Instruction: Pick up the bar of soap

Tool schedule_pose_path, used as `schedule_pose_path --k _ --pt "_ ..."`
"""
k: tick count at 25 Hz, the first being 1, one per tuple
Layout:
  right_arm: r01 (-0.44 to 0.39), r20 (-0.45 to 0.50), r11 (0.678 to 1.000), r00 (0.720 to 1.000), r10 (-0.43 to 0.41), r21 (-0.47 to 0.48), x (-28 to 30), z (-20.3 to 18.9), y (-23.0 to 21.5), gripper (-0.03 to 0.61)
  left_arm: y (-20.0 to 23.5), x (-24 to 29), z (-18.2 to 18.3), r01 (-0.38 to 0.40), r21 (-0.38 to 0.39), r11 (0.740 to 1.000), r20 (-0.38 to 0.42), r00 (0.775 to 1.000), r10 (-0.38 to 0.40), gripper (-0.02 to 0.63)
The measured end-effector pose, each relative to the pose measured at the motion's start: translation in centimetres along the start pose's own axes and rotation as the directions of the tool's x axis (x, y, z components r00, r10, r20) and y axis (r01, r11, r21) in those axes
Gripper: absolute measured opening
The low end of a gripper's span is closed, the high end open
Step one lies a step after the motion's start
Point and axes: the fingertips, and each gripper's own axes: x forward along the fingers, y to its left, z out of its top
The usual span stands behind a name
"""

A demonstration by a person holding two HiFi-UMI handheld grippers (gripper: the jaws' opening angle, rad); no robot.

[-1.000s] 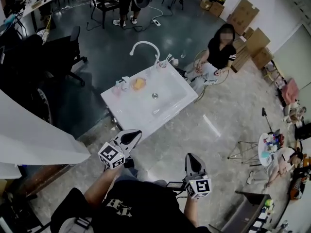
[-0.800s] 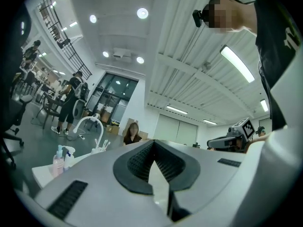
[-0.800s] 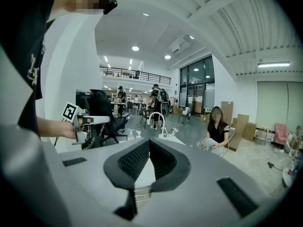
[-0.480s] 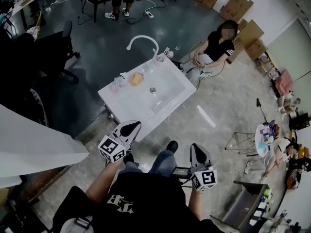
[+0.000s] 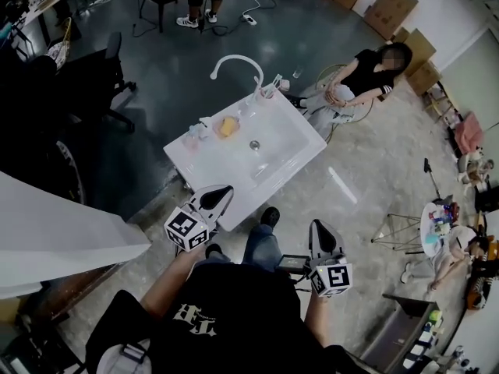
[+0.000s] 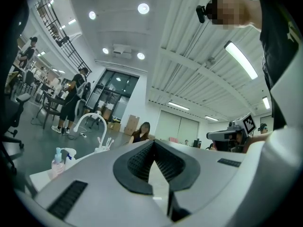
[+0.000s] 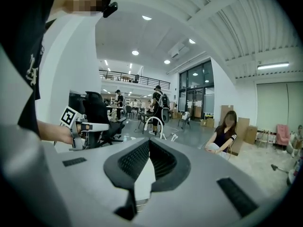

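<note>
The orange bar of soap point(image 5: 227, 126) lies on the back left ledge of the white sink point(image 5: 281, 170), beside the curved white faucet point(image 5: 234, 62). My left gripper point(image 5: 222, 192) is held at the sink's near edge, well short of the soap, its jaws shut on nothing. My right gripper point(image 5: 320, 226) hangs farther back over the floor, also shut and empty. In the left gripper view the faucet point(image 6: 90, 122) and small bottles point(image 6: 61, 156) show past the closed jaws point(image 6: 152, 143); the soap is hidden there. The right gripper view shows the closed jaws point(image 7: 149, 143) and the faucet point(image 7: 156, 123).
A seated person point(image 5: 359, 80) is just beyond the sink's right corner. A black office chair point(image 5: 109, 84) stands to its left, and a white panel point(image 5: 54, 224) is at my near left. Small bottles point(image 5: 195, 135) and toothbrushes point(image 5: 269, 90) sit on the sink's ledge.
I have stepped toward the sink: a leg and shoe have come into view below me, and the left gripper now reaches the sink's near edge. Both grippers stay shut.
</note>
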Motion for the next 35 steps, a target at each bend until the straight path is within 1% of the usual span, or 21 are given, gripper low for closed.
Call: schedule_pose_path --k 2,5,8,11,14,17,20,23,28,33,35 --pt "-0.001 -0.006 1.000 1.000 0.001 -0.011 1.3 -0.4 -0.9 0.009 1.0 1.0 -0.2 -0.015 0.007 1.000 -0.017 1.000 0.015 0.008" --pt "-0.036 0.017 0.999 0.999 0.036 0.022 3.8 -0.7 -1.7 0.009 2.4 2.4 -0.7 -0.043 0.016 0.999 -0.044 0.998 0.044 0.008" --pt "-0.066 0.016 0.997 0.998 0.065 0.048 6.6 -1.6 -3.5 0.009 3.9 4.7 -1.3 -0.066 0.037 0.997 -0.081 0.994 0.069 0.008" --pt "-0.108 0.022 0.993 0.994 0.107 0.049 10.1 -2.4 -5.7 0.009 6.0 7.4 -2.3 -0.099 0.046 0.994 -0.119 0.987 0.104 0.008" --pt "-0.158 0.019 0.986 0.987 0.157 0.051 14.3 -2.5 -7.7 0.009 8.5 10.3 -3.1 -0.148 0.042 0.988 -0.151 0.977 0.152 0.008" --pt "-0.198 -0.008 0.980 0.980 0.199 0.032 18.0 -2.2 -10.0 0.009 10.7 13.3 -4.3 -0.195 0.041 0.980 -0.198 0.960 0.199 0.008" --pt "-0.236 -0.027 0.971 0.971 0.237 0.045 21.2 -2.2 -12.8 0.009 12.9 16.4 -5.1 -0.238 0.045 0.970 -0.239 0.940 0.242 0.008" --pt "-0.267 -0.039 0.962 0.962 0.269 0.049 24.0 -2.2 -15.5 0.009 14.9 18.9 -5.5 -0.281 0.048 0.958 -0.260 0.923 0.284 0.008" --pt "-0.314 -0.063 0.948 0.946 0.317 0.048 27.4 -3.9 -18.9 0.009 18.1 21.4 -6.5 -0.360 0.061 0.931 -0.285 0.888 0.362 0.009" --pt "-0.372 -0.093 0.927 0.922 0.375 0.054 30.3 -5.3 -19.5 0.009 20.5 21.9 -7.4 -0.425 0.070 0.903 -0.310 0.851 0.424 0.010" --pt "-0.389 -0.106 0.919 0.913 0.393 0.057 31.5 -5.3 -19.3 0.009 21.4 21.9 -7.9 -0.445 0.072 0.893 -0.324 0.836 0.443 0.024"
